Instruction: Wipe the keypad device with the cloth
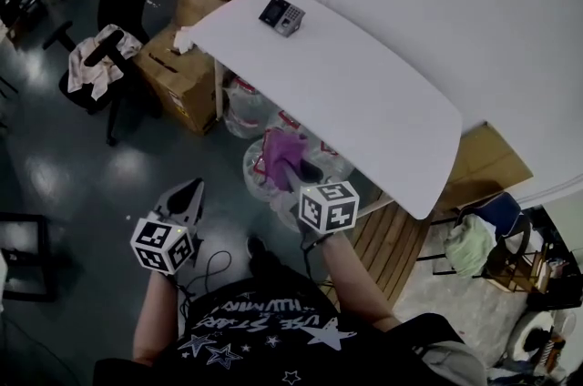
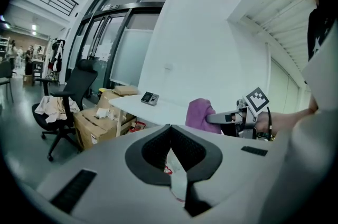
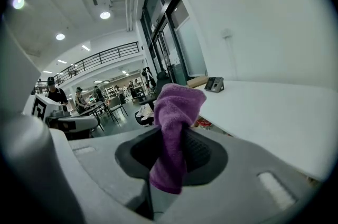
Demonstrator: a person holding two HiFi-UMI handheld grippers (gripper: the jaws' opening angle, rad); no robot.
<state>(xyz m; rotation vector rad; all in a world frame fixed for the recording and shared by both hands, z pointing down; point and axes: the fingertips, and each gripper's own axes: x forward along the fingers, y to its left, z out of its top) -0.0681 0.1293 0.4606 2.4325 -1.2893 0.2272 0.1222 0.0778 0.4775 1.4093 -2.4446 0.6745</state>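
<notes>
The keypad device (image 1: 281, 15) is a small dark box that lies near the far corner of the white table (image 1: 364, 93); it also shows in the left gripper view (image 2: 150, 98) and the right gripper view (image 3: 214, 83). My right gripper (image 1: 301, 173) is shut on a purple cloth (image 1: 286, 150) and hangs in the air off the table's near edge, well short of the device. The cloth (image 3: 177, 106) bunches up between the pads and above them. My left gripper (image 1: 192, 188) hangs lower left over the floor, its jaws closed tip to tip with nothing in them (image 2: 170, 128).
Cardboard boxes (image 1: 182, 66) stand by the table's far left end. Clear plastic bags (image 1: 255, 106) lie under the table. An office chair (image 1: 96, 66) with a garment stands on the dark floor at left. Wooden slats (image 1: 392, 238) and a second chair (image 1: 483, 238) lie at right.
</notes>
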